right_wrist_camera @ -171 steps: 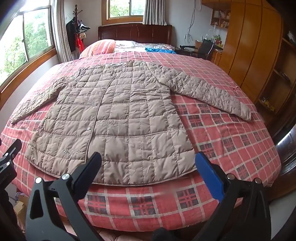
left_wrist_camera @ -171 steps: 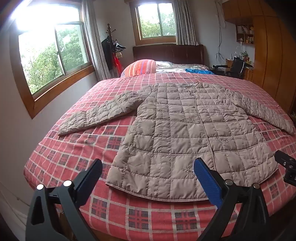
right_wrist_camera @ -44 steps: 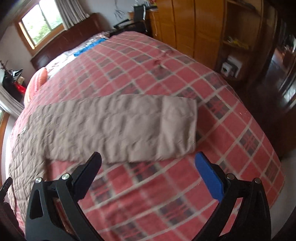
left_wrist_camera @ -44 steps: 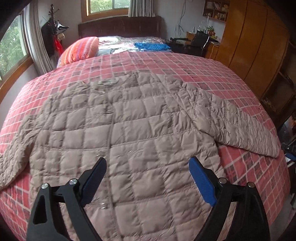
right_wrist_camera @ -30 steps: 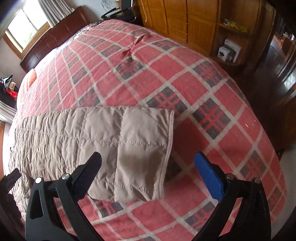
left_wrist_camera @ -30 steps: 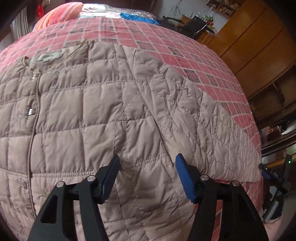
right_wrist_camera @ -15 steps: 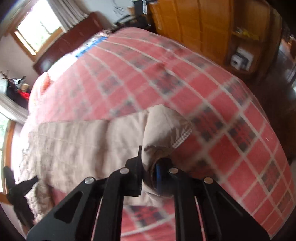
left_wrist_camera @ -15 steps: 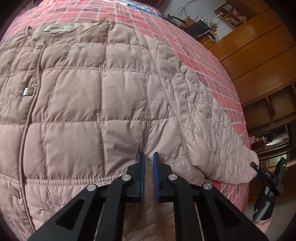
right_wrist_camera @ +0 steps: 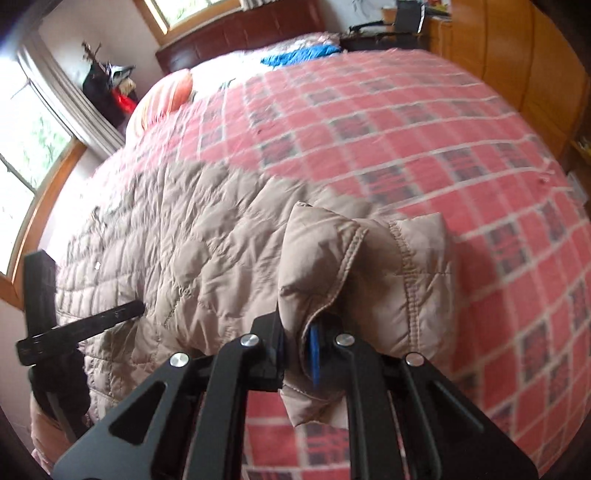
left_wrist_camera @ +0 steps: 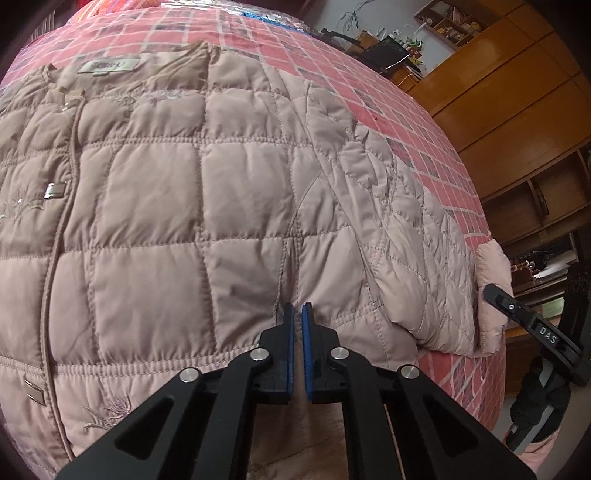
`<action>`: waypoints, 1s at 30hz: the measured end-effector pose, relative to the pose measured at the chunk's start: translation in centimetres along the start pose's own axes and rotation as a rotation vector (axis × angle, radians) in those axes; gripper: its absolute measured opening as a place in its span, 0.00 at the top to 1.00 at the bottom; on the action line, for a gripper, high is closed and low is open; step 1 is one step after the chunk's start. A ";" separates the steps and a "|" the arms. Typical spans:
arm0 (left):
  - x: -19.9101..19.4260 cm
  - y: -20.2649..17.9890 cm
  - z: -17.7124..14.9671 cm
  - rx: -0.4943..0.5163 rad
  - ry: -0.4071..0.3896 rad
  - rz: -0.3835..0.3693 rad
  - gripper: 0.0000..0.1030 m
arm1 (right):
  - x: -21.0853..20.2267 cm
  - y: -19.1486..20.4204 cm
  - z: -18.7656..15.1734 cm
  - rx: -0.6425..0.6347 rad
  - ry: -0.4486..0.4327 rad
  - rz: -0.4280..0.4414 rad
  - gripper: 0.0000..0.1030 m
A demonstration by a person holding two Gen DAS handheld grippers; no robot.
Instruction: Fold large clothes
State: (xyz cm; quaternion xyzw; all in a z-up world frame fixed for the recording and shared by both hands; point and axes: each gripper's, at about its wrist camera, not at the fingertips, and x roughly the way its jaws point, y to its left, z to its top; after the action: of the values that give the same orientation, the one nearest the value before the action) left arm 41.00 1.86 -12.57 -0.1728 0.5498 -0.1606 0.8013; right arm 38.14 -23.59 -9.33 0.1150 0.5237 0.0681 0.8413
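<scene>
A wide bed [right_wrist_camera: 424, 122] under a red plaid cover fills the room; its dark wooden headboard [right_wrist_camera: 236, 33] stands at the far end beneath a window [right_wrist_camera: 192, 11], with a striped orange pillow [right_wrist_camera: 162, 99] and a blue cloth [right_wrist_camera: 299, 55] near that head edge; tall wooden wardrobes [left_wrist_camera: 509, 92] line the bed's right side, and a second window [right_wrist_camera: 26, 155] runs along the left wall. The beige quilted coat [left_wrist_camera: 177, 206] lies front-up across the bed, collar toward the headboard. The left gripper [left_wrist_camera: 296, 314] rests on the coat's right flank below the armpit seam, its blue pads pressed together on a pinch of the quilting; the right gripper [right_wrist_camera: 297, 339] is clamped on the cuff [right_wrist_camera: 354, 266] of the coat's right sleeve, near the bed's right edge; the cuff is bunched and raised above the cover, the sleeve trailing back to the shoulder.
</scene>
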 end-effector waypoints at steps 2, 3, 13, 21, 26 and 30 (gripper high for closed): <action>0.1 -0.2 0.1 0.006 0.001 0.002 0.94 | 1.1 1.1 -0.1 -0.010 0.026 -0.007 0.91; 0.1 -0.3 0.1 0.009 0.001 0.004 0.94 | 1.8 1.4 -0.2 -0.016 0.042 -0.009 0.90; 0.4 -1.7 0.3 0.022 0.008 0.022 0.94 | -3.4 1.3 -2.9 -0.079 -0.051 0.248 0.53; -0.6 -8.5 -1.3 0.100 0.015 -0.049 0.83 | -7.7 -6.3 -4.9 0.076 -0.113 0.065 0.54; 1.3 -14.5 -1.5 0.166 0.047 -0.121 0.68 | -5.9 -10.9 -6.7 0.201 -0.074 0.077 0.56; 4.8 -16.4 -1.2 0.150 0.112 -0.108 0.69 | -4.9 -11.9 -7.9 0.233 -0.064 0.105 0.57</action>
State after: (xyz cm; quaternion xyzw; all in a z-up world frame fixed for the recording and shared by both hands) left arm 40.48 -14.97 -9.52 -0.1325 0.5699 -0.2537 0.7703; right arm 28.87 -35.24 -11.61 0.2413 0.4944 0.0474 0.8337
